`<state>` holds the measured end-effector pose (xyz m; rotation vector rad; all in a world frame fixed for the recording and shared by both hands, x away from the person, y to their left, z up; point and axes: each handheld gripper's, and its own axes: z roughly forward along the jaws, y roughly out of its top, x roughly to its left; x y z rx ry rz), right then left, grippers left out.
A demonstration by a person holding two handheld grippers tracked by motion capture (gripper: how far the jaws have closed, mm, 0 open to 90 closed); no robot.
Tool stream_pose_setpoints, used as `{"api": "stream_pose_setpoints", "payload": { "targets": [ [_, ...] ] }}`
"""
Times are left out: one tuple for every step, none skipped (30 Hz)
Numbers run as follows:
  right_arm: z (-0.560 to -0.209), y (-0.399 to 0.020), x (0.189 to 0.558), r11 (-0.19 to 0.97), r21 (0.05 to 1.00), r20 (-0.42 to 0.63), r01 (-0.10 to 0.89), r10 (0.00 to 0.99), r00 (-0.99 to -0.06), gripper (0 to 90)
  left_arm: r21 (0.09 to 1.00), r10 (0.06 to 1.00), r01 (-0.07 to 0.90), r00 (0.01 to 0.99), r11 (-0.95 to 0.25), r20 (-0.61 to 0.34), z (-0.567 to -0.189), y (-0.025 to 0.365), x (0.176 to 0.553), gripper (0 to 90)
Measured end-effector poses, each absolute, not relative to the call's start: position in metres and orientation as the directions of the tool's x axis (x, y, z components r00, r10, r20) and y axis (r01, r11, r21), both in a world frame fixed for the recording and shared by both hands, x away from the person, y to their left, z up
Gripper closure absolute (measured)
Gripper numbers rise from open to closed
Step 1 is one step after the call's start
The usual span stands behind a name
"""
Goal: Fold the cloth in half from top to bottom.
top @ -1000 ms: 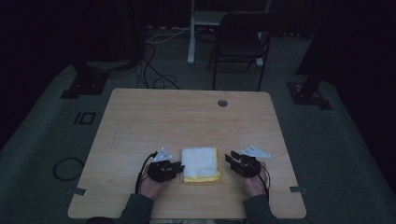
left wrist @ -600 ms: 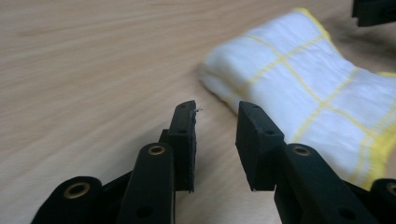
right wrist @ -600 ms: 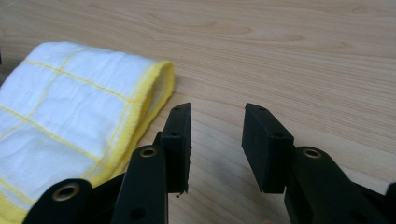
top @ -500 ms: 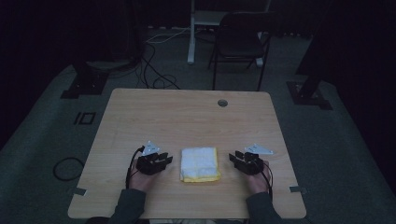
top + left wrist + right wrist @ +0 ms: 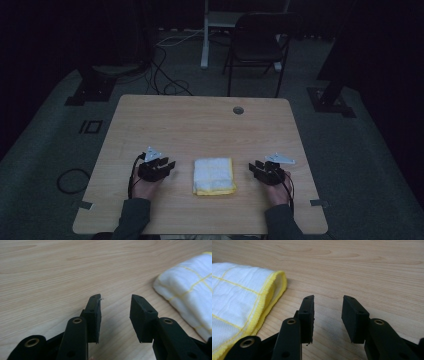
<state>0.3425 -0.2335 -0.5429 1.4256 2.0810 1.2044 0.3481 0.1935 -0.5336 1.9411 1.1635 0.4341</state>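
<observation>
the wooden surface (image 5: pixel 200 125) carries a folded white towel with yellow edging (image 5: pixel 214 176) near its near edge, lying flat between the two hands. a second ago both claws sat just beside it; now the left claw (image 5: pixel 167 165) has drawn off to the left, jaws just opening, nothing between them. the right claw (image 5: pixel 256 168) rests apart on the right, open and empty. the folding looks finished.
</observation>
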Motion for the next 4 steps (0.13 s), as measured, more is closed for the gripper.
{"api": "stream_pose_setpoints", "payload": {
  "targets": [
    [-0.5429,-0.2336,0.3426,0.135,0.796,0.173,0.59,0.883,-0.436,62.4,0.786,0.851,0.569,0.514,-0.244,-0.108,-0.5336,0.1941,0.3484,61.3],
    [-0.5431,-0.2337,0.3428,0.138,0.796,0.17,0.59,0.884,-0.436,62.4,0.786,0.853,0.57,0.509,-0.239,-0.11,-0.5335,0.1946,0.3485,61.1],
    [-0.5432,-0.2338,0.343,0.139,0.795,0.168,0.59,0.885,-0.434,62.4,0.787,0.855,0.57,0.507,-0.237,-0.109,-0.5335,0.195,0.3487,61.1],
    [-0.5434,-0.2342,0.3434,0.138,0.796,0.168,0.59,0.885,-0.433,62.5,0.788,0.858,0.569,0.503,-0.236,-0.107,-0.5336,0.1955,0.3489,61.0]
  ]
}}
